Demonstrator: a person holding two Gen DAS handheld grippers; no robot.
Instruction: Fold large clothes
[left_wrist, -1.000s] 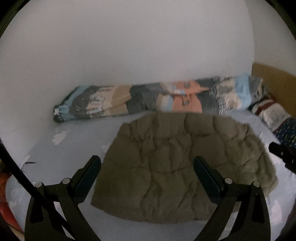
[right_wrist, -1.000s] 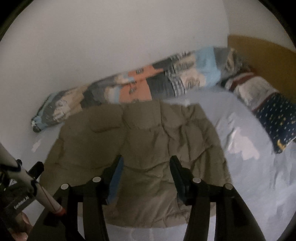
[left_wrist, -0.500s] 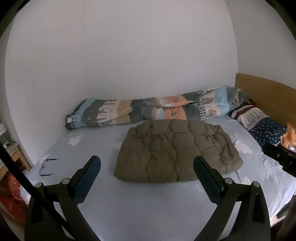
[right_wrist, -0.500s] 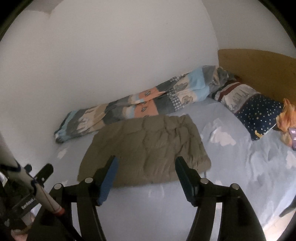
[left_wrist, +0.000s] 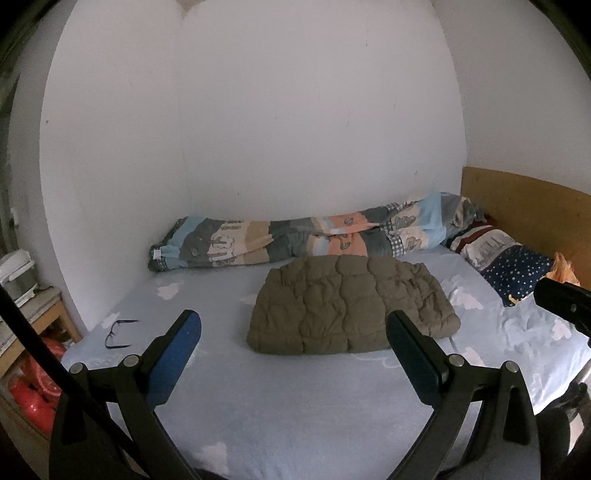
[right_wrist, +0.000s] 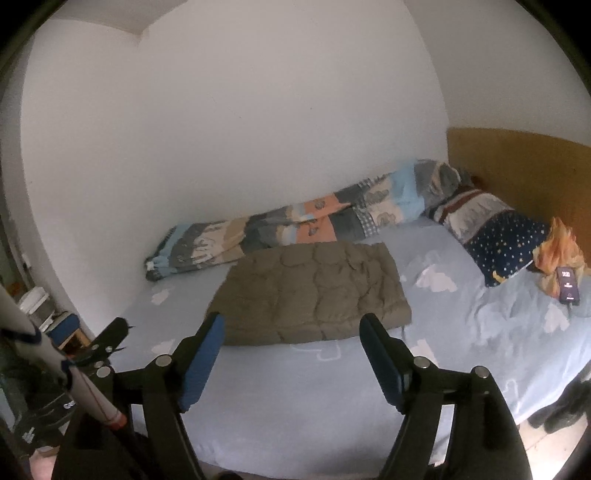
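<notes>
Here, far off to the left of the left gripper (left_wrist: 291, 328), a pair of glasses (left_wrist: 118, 334) lies on the pale blue sheet (left_wrist: 303, 410), close to the bed's edge. That gripper's jaws stand wide apart with nothing between them, held over the near part of the bed. Straight ahead of it, beyond the fingertips and well clear of them, the folded olive puffer jacket (left_wrist: 349, 308) lies flat on the sheet as a thick rectangular bundle. Behind the jacket, a rolled patchwork quilt (left_wrist: 317, 236) runs along the white wall. The right gripper (right_wrist: 291, 330) is likewise released: its jaws have just been opening and hold nothing, with the jacket (right_wrist: 314, 291) ahead of its fingertips and apart from them. To the right of this gripper, a dark star-print pillow (right_wrist: 506, 247) rests against the wooden headboard (right_wrist: 517, 166). Beside the pillow sits an orange cloth (right_wrist: 561, 254), with a phone (right_wrist: 567, 286) on it.
</notes>
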